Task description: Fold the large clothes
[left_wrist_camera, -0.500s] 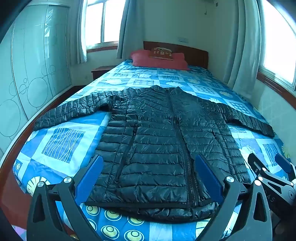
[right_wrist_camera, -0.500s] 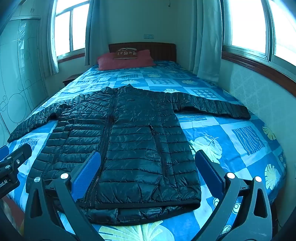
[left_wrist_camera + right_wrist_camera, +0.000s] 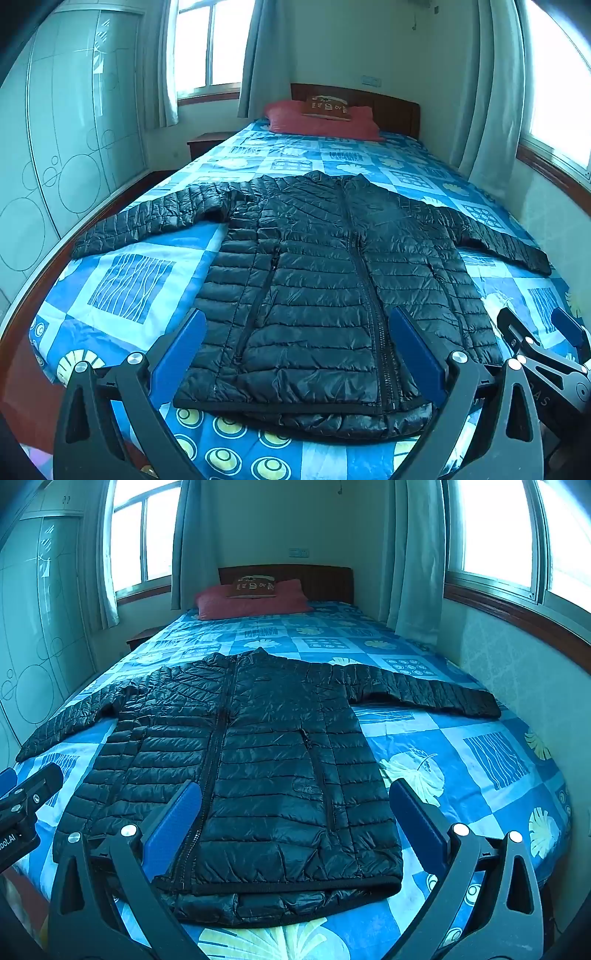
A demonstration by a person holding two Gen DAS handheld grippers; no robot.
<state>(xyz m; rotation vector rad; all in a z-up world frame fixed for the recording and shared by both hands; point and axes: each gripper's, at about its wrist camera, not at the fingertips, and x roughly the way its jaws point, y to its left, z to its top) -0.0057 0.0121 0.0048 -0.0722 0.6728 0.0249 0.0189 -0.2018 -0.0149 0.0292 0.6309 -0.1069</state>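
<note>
A black quilted puffer jacket (image 3: pixel 325 295) (image 3: pixel 266 760) lies flat and zipped on the bed (image 3: pixel 129 280) (image 3: pixel 480 760), collar toward the headboard, both sleeves spread sideways. My left gripper (image 3: pixel 297 332) hovers above the hem near the foot of the bed, open, nothing between its blue pads. My right gripper (image 3: pixel 295 805) hovers beside it over the jacket's right half, likewise open and holding nothing. The right gripper (image 3: pixel 546 347) also shows at the lower right of the left wrist view, and the left gripper (image 3: pixel 22 801) at the left edge of the right wrist view.
The bed has a blue patterned cover, with red pillows (image 3: pixel 325 118) (image 3: pixel 251 598) against a wooden headboard (image 3: pixel 391 107). A wardrobe (image 3: pixel 66 147) stands along the left, a nightstand (image 3: pixel 207 142) in the far corner. Curtained windows and a wall (image 3: pixel 517 664) border the right.
</note>
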